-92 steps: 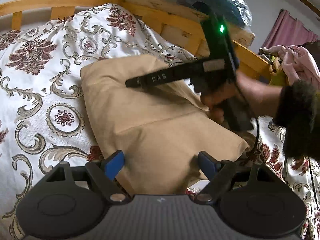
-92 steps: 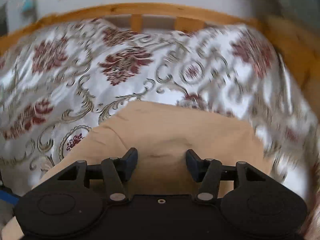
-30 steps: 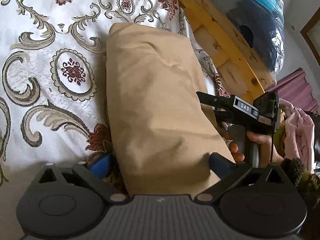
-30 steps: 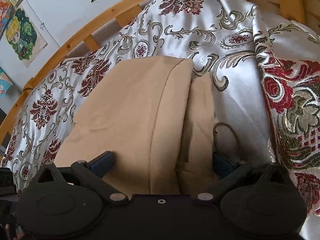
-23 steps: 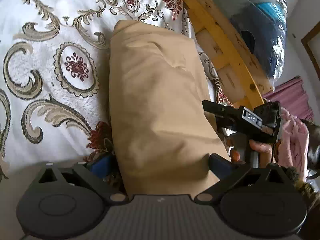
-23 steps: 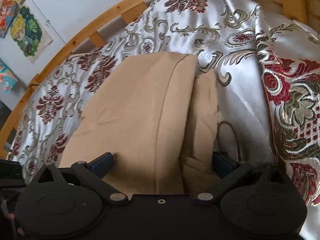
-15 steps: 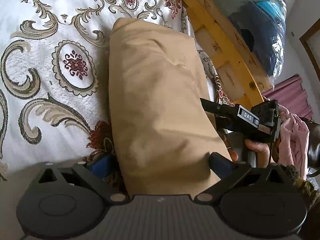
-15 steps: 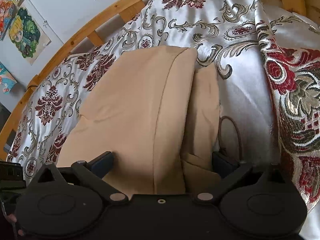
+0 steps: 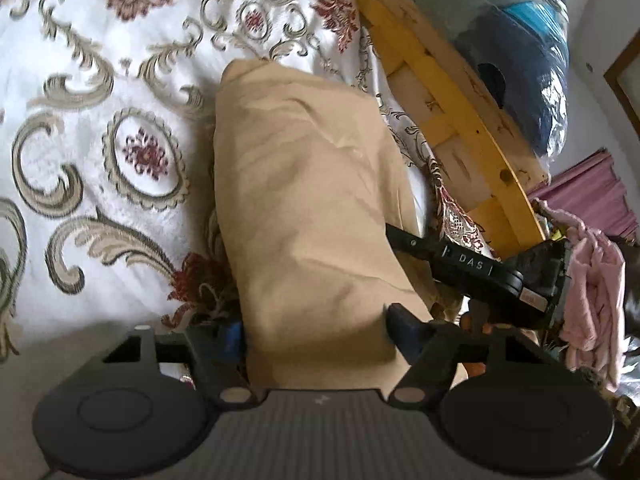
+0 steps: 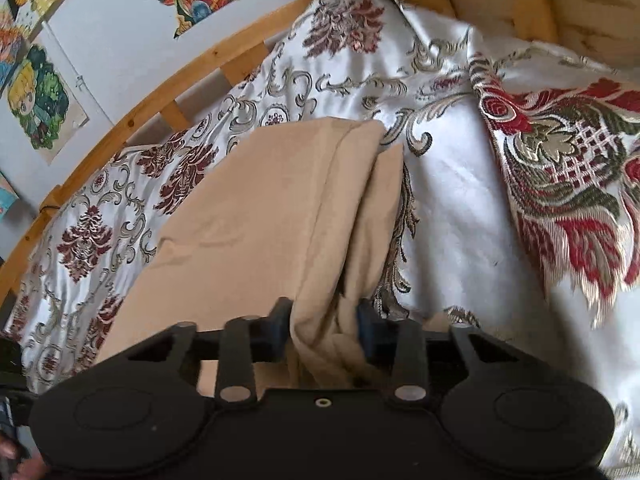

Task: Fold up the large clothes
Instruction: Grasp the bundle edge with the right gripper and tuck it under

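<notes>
A tan garment (image 9: 304, 208), folded into a long thick bundle, lies on the floral bedspread (image 9: 100, 80). My left gripper (image 9: 314, 330) straddles its near end. The jaws are closing, and both blue pads press the bundle's sides. In the right wrist view the same garment (image 10: 260, 220) runs away from me. My right gripper (image 10: 322, 330) is closing on the bundle's right-hand layers, which bunch up between the pads. A hand holds the right tool, whose black bar marked DAS (image 9: 472, 268) shows beside the garment in the left wrist view.
A wooden bed frame (image 9: 452, 108) borders the bedspread, with a plastic-wrapped bundle (image 9: 512, 40) behind it. Pink clothes (image 9: 592, 292) hang at the right. A red-patterned cloth (image 10: 560, 184) lies right of the garment. Posters (image 10: 36, 108) hang on the wall.
Both pairs of jaws have narrowed onto the garment. The right gripper's pads moved in from wide apart, gathered the right-hand layers, and the view shifted slightly.
</notes>
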Motion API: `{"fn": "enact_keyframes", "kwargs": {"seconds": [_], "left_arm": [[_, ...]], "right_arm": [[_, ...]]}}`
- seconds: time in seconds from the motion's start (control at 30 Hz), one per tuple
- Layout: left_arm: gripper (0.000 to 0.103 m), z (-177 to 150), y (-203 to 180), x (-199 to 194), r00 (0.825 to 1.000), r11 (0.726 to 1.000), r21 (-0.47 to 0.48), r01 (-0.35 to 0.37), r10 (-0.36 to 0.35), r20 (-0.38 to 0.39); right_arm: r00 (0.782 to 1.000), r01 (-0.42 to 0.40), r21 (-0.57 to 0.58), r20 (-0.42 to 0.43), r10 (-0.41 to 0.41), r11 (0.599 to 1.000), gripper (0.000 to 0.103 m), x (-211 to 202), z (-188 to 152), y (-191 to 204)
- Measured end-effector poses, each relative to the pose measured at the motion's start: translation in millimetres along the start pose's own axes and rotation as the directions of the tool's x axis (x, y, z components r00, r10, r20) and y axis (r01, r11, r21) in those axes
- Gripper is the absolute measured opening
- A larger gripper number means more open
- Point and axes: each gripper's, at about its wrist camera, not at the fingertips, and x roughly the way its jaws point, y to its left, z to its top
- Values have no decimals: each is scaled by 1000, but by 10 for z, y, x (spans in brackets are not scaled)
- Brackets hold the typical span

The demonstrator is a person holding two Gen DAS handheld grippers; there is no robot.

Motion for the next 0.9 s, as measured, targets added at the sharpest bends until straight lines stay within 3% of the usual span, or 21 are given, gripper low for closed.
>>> {"fn": "enact_keyframes", "kwargs": {"seconds": [0.13,0.2,0.3,0.37,0.4,0.43,0.47,0.5,0.53,0.63,0.73,0.83,0.9], "left_arm": [[66,-7,-113,-144,999,999,38,-31,30,29],[66,-19,-151,-214,999,998,40,-44,42,28],[66,-44,-154,-253,998,998,23,-56,56,17],[67,-53,-122,-231,998,998,13,-61,61,-1],[70,-53,-96,-216,998,998,8,-60,60,-10],[73,-52,-58,-199,998,998,-4,-57,57,-20],[75,-51,-21,-189,998,999,-18,-51,50,-32],[80,-48,19,-180,998,999,-32,-41,40,-45],[84,-49,30,-165,998,999,-36,-35,33,-51],[93,-55,60,-92,997,999,-26,-22,20,-69],[99,-67,109,11,996,999,-49,-4,-1,-86],[100,-54,154,59,996,997,-76,15,-22,-90],[94,-52,156,67,996,997,-79,21,-28,-86]], "right_arm": [[998,14,-10,63,-13,1000,16,-119,-62,154],[996,-3,-13,90,4,1000,15,-199,-67,234],[998,10,-25,64,-9,1000,15,-197,-41,314],[999,25,-18,38,-24,1000,21,-158,-17,330],[999,37,-24,35,-36,999,30,-150,-3,331],[998,46,-34,32,-45,998,48,-147,5,328],[999,47,-47,23,-46,998,59,-133,34,327],[999,38,-56,15,-37,998,80,-123,47,311],[1000,18,-65,5,-17,998,88,-109,66,288],[999,6,-66,-47,-9,998,100,-3,141,180],[990,-49,24,-129,52,999,102,203,167,-18],[990,-85,56,-106,90,995,102,237,118,-25],[986,-114,38,-114,117,993,92,236,84,46]]}}
